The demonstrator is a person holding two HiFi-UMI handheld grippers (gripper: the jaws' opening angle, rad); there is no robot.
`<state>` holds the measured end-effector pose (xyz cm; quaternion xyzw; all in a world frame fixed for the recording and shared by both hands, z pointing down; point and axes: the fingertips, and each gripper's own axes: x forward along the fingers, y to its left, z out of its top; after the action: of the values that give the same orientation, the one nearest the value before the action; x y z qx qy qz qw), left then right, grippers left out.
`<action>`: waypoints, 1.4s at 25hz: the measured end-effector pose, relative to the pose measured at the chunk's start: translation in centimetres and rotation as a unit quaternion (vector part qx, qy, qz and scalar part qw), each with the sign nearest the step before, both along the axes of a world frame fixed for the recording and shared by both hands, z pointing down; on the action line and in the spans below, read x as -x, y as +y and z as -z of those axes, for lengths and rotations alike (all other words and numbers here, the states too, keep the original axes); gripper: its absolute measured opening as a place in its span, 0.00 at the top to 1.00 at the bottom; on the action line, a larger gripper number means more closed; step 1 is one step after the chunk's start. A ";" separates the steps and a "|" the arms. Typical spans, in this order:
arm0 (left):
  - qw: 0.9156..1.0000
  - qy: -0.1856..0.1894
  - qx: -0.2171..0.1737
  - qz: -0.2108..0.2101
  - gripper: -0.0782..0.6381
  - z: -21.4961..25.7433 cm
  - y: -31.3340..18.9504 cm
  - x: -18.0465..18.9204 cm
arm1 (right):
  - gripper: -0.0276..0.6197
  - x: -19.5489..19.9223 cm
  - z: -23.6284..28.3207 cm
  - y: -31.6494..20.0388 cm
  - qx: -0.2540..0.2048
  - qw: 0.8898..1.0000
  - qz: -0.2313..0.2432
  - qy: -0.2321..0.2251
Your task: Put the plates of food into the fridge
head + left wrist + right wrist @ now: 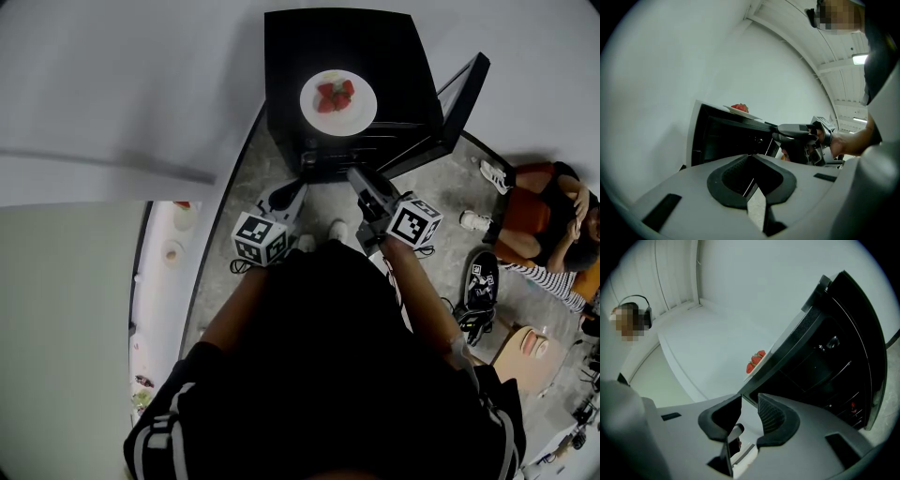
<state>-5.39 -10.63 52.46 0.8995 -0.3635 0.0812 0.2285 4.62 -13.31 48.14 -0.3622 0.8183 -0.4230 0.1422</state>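
A white plate (338,103) of strawberries (335,94) sits on top of the black mini fridge (337,37), whose door (459,98) stands swung out to the right. My left gripper (286,197) hovers before the fridge's lower left front, its jaws shut and empty. My right gripper (361,178) is held close to the fridge front below the plate, open with nothing between its fingers. The left gripper view shows the plate (740,111) on the fridge (726,136) and the right gripper (778,131) beside the opening. The right gripper view shows the strawberries (755,361) and the fridge (825,357).
A person (544,225) sits on the floor right of the fridge door, legs stretched towards it. A spare gripper (480,291) and cables lie on the floor nearby, with a wooden stool (525,352) further back. A white counter (173,244) runs along the left.
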 end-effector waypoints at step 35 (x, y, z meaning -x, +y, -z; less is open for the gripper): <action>1.000 -0.017 -0.003 -0.014 0.86 -0.5 -3.4 -2.5 | 0.72 1.2 3.2 -7.1 0.043 0.990 -0.003 -0.137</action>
<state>-2.89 -14.08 52.97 0.9036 -0.3548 0.0987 0.2188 3.37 -20.40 44.92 -0.3097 0.7708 -0.5032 0.2382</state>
